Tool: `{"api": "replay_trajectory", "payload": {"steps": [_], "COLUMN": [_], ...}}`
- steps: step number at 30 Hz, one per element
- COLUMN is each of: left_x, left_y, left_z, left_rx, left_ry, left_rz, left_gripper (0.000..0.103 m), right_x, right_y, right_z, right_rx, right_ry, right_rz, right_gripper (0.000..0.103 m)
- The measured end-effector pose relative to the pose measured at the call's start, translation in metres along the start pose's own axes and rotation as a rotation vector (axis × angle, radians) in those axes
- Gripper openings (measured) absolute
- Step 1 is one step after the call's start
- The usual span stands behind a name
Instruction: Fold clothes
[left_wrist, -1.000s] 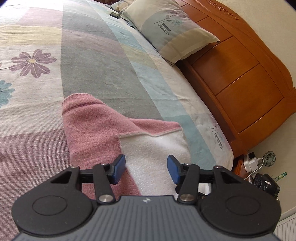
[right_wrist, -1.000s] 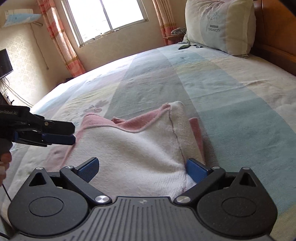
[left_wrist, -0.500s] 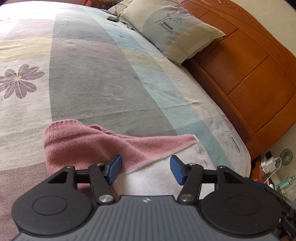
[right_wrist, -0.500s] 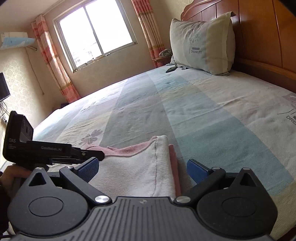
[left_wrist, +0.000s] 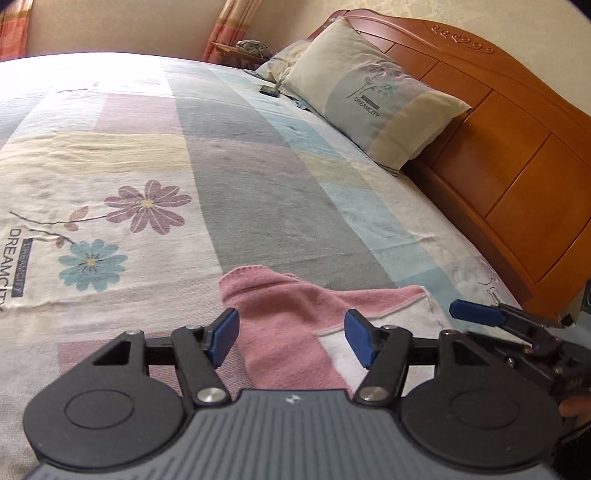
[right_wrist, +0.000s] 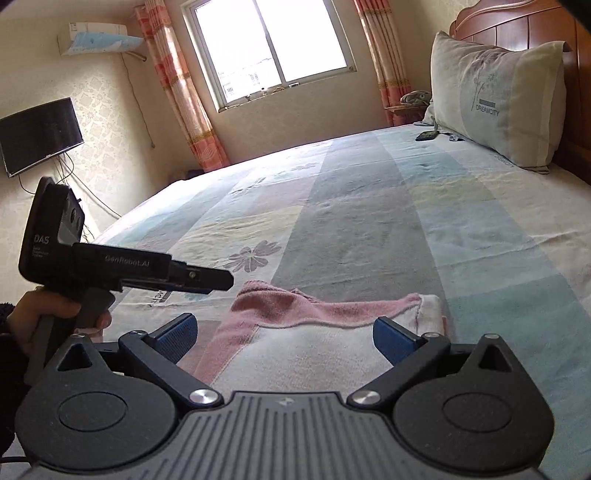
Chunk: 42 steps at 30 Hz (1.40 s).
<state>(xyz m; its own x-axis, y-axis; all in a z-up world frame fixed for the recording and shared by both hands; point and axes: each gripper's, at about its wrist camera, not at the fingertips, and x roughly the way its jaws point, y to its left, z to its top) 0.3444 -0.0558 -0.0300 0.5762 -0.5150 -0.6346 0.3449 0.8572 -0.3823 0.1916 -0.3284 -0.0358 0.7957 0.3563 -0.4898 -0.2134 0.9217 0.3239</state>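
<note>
Lying bunched near the bed's (left_wrist: 258, 206) near edge, the pink-and-white garment (left_wrist: 291, 317) sits just beyond both grippers – left gripper (left_wrist: 291, 336) and right gripper (right_wrist: 284, 338), jaws spread, holding nothing. Risk, I judge: one pad snagging a single layer would drag the loose fold askew.

Daylit window (right_wrist: 273, 51) with striped curtains (right_wrist: 177, 85), patterned wallpaper (right_wrist: 110, 122), wooden headboard (left_wrist: 509, 155), wall television (right_wrist: 38, 134).

The right gripper (right_wrist: 284, 334) hangs over a folded pink and white garment (right_wrist: 306, 332) on the bed (right_wrist: 369, 221), its 2 fingers (right_wrist: 175, 332) spread wide and empty. The left gripper (right_wrist: 218, 281) is at left, held by a hand (right_wrist: 44, 314).
</note>
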Motion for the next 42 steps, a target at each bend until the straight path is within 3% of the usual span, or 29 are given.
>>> {"api": "replay_trajectory", "payload": {"steps": [4, 6, 10, 13, 17, 20, 23, 25, 28, 32, 35, 37, 42], "left_x": [-0.013, -0.019, -0.023, -0.018, -0.014, -0.010, -0.010, -0.013, -0.004, 0.009, 0.000, -0.016, -0.040], "left_y": [0.024, 0.031, 0.030, 0.017, -0.015, -0.039, -0.061, -0.075, -0.077, -0.080, -0.079, -0.079, -0.070], "left_z": [-0.008, -0.009, -0.010, -0.013, -0.022, -0.033, -0.045, -0.053, -0.064, -0.078, -0.080, -0.079, -0.079], "left_rx": [-0.067, -0.076, -0.042, -0.006, 0.089, 0.149, 0.195, 0.219, 0.182, 0.132, 0.095, 0.121, 0.167], "left_ry": [-0.011, -0.017, -0.006, 0.008, 0.024, 0.060, 0.086, 0.092, 0.121, 0.159, 0.149, 0.121, 0.091], "left_rz": [0.023, 0.030, 0.036, 0.036, 0.005, -0.013, -0.034, -0.064, -0.067, -0.070, -0.069, -0.037, 0.082], "left_gripper": [0.063, 0.063, 0.063, 0.063, 0.064, 0.070, 0.071, 0.076, 0.081, 0.083, 0.083, 0.083, 0.086], "right_x": [0.066, 0.089, 0.087, 0.064, 0.010, -0.018, -0.030, -0.037, -0.062, -0.080, -0.067, -0.064, -0.072], "right_y": [-0.011, -0.022, -0.039, -0.035, -0.012, -0.001, 0.004, 0.002, 0.008, 0.019, 0.019, 0.020, 0.032], "right_z": [0.014, 0.008, -0.004, 0.005, 0.006, -0.011, -0.045, -0.069, -0.082, -0.087, -0.097, -0.105, -0.081], "right_rx": [0.074, 0.104, 0.022, 0.029, -0.034, -0.070, -0.095, -0.087, -0.050, -0.009, 0.029, 0.026, -0.044], "right_ry": [0.123, 0.170, 0.150, 0.128, 0.073, 0.111, 0.215, 0.256, 0.217, 0.156, 0.230, 0.261, 0.182], "right_rz": [0.000, -0.103, -0.240, -0.229, -0.151, -0.064, 0.021, -0.012, -0.027, 0.044, -0.013, -0.060, -0.064], "right_gripper": [0.103, 0.102, 0.097, 0.098, 0.103, 0.103, 0.103, 0.103, 0.103, 0.103, 0.103, 0.103, 0.103]}}
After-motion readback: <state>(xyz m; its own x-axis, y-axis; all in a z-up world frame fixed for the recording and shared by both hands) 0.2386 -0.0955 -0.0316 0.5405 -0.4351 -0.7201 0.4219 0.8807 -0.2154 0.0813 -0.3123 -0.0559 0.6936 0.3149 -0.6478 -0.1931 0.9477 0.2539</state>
